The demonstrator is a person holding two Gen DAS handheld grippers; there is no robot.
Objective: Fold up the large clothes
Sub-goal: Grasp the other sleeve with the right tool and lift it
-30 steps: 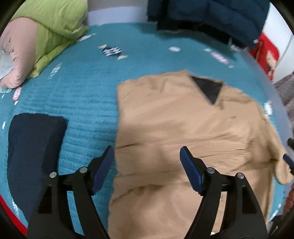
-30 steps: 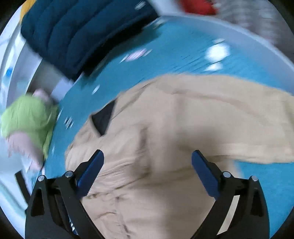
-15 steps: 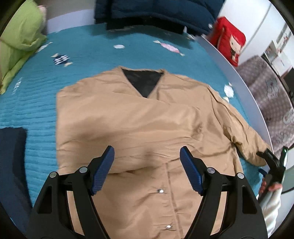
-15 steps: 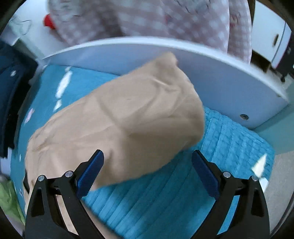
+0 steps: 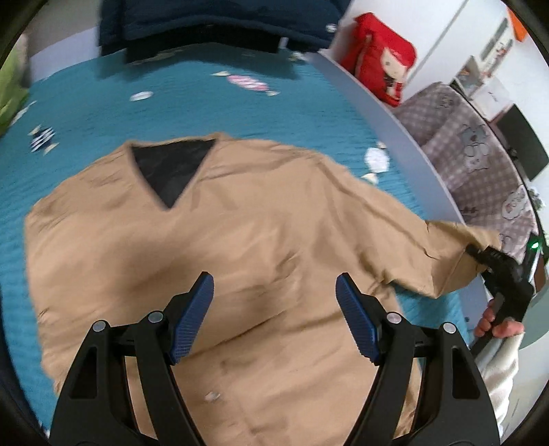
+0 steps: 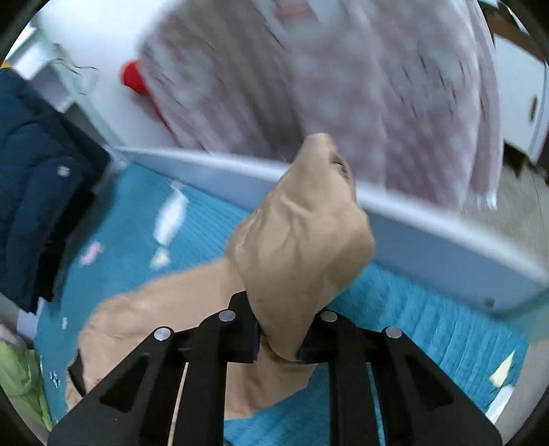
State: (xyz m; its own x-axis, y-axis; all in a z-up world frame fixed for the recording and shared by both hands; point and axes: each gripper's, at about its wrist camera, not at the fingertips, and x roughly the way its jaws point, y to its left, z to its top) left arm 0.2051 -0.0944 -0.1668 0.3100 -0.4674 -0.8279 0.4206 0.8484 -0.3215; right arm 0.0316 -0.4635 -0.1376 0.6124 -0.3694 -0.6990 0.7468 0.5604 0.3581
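Tan jacket (image 5: 247,260) lies front-up on the teal bed (image 5: 212,109), collar toward the dark coat (image 5: 212,24) at the bed's head. Right gripper (image 6: 278,346) fingers pinching the sleeve cuff (image 6: 302,240), lifted near the bed's white rail (image 6: 429,233). Left gripper (image 5: 274,315) fingers spread, empty, above the jacket's chest. Risks, as I read it: the thin cuff pinch may slip mid-swing; with the body unpinned, the pull could drag the whole jacket and skew the fold.
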